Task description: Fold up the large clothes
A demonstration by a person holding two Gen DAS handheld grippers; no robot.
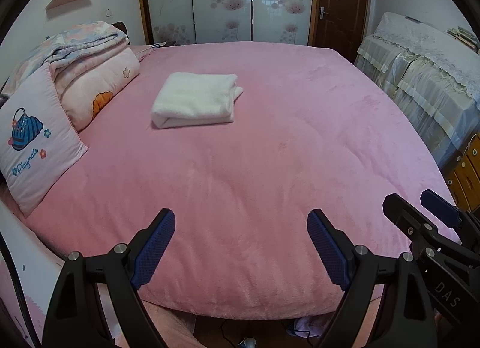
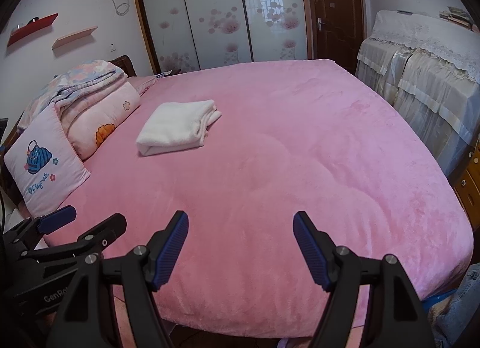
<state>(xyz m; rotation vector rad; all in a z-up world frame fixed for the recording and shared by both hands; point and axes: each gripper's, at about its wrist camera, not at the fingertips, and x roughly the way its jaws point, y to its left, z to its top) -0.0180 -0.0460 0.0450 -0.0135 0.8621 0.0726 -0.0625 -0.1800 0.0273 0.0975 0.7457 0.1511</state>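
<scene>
Left-wrist view showed us the white garment (image 1: pixel 195 99) already folded at eleven o'clock on the pink bed (image 1: pixel 270 168), our left tongs (image 1: pixel 241 241) and right tongs (image 2: pixel 240 243) gaping, empty, apparently nothing left.

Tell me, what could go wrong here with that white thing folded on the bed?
The folded white garment has a loose flap on its right side; grabbing there might pull the fold open. It lies well beyond the open left gripper and right gripper, so a long reach over the soft pink bedspread could drag or rumple it.
</scene>
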